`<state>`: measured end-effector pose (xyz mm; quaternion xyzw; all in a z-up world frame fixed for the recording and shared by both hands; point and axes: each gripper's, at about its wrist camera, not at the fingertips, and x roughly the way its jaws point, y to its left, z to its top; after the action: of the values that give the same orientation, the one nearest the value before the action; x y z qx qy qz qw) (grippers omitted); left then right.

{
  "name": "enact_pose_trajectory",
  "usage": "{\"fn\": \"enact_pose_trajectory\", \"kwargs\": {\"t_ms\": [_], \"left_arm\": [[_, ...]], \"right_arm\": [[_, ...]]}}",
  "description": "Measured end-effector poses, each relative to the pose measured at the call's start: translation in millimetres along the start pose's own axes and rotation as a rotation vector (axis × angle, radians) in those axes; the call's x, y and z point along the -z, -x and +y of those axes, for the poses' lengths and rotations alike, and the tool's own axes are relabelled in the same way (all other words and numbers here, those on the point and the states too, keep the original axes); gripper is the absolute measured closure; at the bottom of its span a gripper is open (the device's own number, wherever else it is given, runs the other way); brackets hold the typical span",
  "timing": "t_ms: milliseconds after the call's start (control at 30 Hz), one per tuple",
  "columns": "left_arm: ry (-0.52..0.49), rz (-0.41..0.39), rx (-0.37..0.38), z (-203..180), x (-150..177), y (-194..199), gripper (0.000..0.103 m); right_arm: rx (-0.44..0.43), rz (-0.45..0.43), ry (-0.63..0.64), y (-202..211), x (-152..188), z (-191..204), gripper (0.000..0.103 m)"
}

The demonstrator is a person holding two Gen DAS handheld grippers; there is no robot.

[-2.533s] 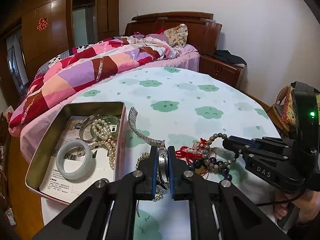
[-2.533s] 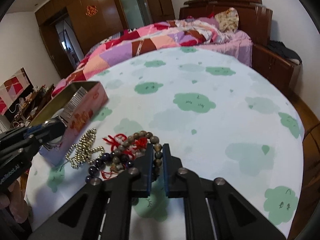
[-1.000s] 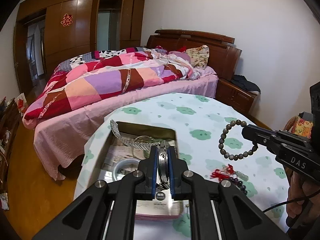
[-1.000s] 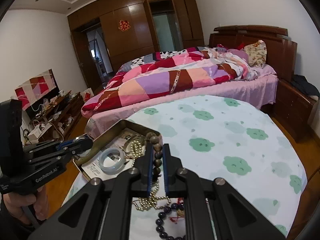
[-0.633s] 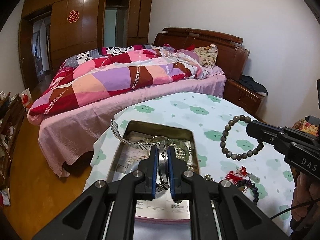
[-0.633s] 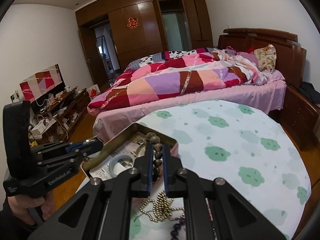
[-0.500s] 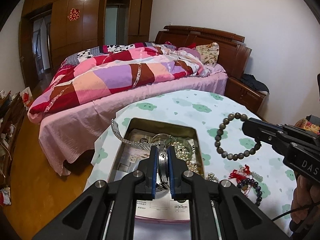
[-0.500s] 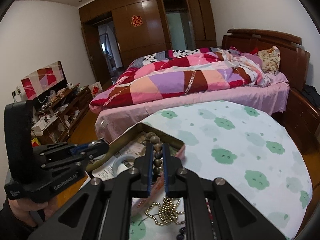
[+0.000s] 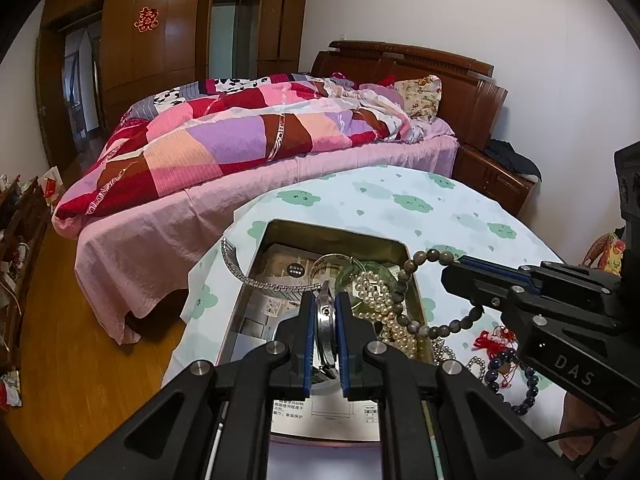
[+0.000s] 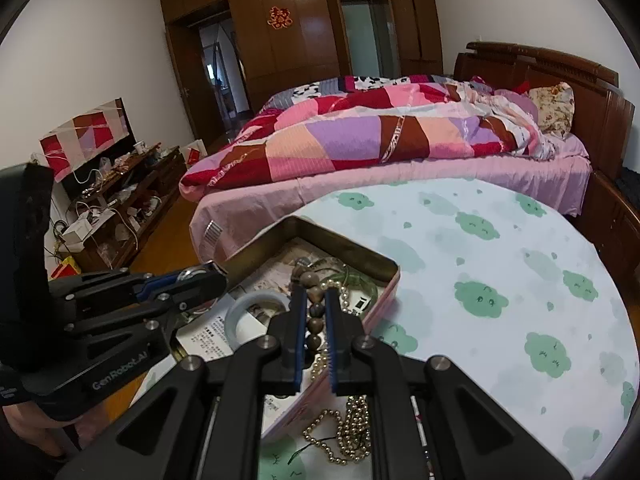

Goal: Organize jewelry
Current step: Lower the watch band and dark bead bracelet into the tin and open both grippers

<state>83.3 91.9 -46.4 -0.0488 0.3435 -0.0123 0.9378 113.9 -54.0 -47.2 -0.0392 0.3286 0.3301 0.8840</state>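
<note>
Clamped in the left hand-held gripper [image 9: 323, 316], a metal watch [image 9: 325, 322] is held over the tin box [image 9: 338, 235]; its face is largely hidden. A brown bead bracelet [image 9: 404, 280] is gripped by the right hand-held gripper [image 10: 313, 312] above the box, where pearls [image 9: 380, 300] and a pale bangle [image 10: 256, 308] are kept.

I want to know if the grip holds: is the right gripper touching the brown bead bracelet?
Touching. In the right wrist view the right gripper is closed on the brown bead bracelet, beads pinched between its fingers with no gap.
</note>
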Motion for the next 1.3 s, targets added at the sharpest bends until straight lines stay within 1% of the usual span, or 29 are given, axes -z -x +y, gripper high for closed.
{"fn": "enact_pose_trajectory", "kwargs": {"t_ms": [400,667,900,1300], "left_arm": [[-0.01,0.035,0.008,-0.2,9.5,-12.2,0.094],[-0.016,0.073,0.011,1.0,15.5,-23.1,0.094],[-0.013,0.121,0.012,3.5,22.6,-37.9,0.094],[-0.019,0.123,-0.013,7.8,27.2,-41.6,0.094]], "right_arm": [[-0.005,0.04,-0.005,-14.0,5.6,4.2,0.092],[-0.013,0.074,-0.01,-24.2,10.9,4.1,0.092],[-0.008,0.106,-0.012,-31.4,15.7,1.3,0.092],[0.003,0.149,0.015,-40.7,25.2,4.8,0.092]]}}
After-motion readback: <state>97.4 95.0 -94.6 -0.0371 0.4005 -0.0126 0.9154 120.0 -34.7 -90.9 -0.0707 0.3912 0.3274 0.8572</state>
